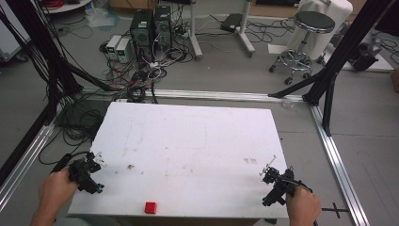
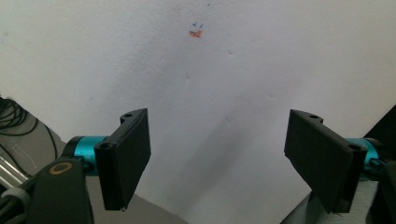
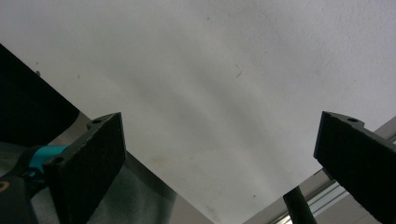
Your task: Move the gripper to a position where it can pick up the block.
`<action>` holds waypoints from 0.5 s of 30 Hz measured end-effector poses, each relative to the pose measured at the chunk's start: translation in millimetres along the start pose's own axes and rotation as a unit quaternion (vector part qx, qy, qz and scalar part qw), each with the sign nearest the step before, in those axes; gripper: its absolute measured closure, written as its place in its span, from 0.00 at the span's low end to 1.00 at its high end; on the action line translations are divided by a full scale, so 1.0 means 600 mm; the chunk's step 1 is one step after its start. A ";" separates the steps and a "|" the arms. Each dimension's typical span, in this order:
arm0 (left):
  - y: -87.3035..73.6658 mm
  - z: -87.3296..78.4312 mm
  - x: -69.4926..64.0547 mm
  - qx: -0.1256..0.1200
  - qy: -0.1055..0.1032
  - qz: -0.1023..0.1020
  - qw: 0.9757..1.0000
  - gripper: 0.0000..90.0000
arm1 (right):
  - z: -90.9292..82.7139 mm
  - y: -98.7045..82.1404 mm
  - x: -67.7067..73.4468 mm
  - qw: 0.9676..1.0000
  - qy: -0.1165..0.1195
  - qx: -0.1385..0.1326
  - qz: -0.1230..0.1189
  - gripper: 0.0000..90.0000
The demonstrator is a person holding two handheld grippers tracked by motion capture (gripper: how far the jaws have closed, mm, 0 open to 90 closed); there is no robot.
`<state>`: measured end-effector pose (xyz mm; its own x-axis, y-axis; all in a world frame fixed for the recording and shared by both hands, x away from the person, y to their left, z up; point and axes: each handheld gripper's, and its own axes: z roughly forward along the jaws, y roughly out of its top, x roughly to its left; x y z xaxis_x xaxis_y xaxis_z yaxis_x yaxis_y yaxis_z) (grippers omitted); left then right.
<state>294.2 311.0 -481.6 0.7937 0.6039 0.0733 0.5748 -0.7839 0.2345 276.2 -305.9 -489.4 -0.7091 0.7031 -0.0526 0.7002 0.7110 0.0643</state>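
Both hands rest at the table's (image 1: pixel 188 136) near corners; left gripper (image 1: pixel 89 181) and right gripper (image 1: pixel 272 186) fingers spread wide.

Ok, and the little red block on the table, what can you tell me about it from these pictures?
The red block is a small, boxy, solid-red piece, too small to tell its material. It sits flat on the white table close to the near edge, a bit left of centre. Nothing touches it: the left gripper and right gripper are both well off to its sides, jaws wide apart and holding nothing.
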 end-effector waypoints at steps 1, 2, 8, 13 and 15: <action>0.000 0.000 0.000 0.000 0.001 0.000 1.000 0.26 | -0.001 0.000 -0.001 1.000 -0.001 0.000 -0.001 0.02; 0.000 -0.001 0.000 0.003 -0.002 0.002 1.000 0.26 | -0.002 0.000 0.000 1.000 -0.001 0.000 0.001 0.02; 0.001 -0.001 -0.001 0.013 -0.007 0.019 1.000 0.26 | -0.004 0.001 0.001 1.000 -0.001 -0.001 -0.001 0.02; 0.003 0.002 -0.002 0.018 -0.008 0.020 1.000 0.26 | -0.003 0.000 0.000 1.000 0.001 -0.005 0.000 0.02; 0.005 0.001 -0.003 0.014 -0.010 0.022 1.000 0.26 | -0.003 -0.001 -0.001 1.000 0.003 -0.006 0.001 0.02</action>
<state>294.5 307.7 -481.6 0.8216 0.5664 0.0640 0.5449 -0.8134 0.2034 276.0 -306.6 -487.9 -0.7085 0.7042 -0.0466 0.7004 0.7097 0.0754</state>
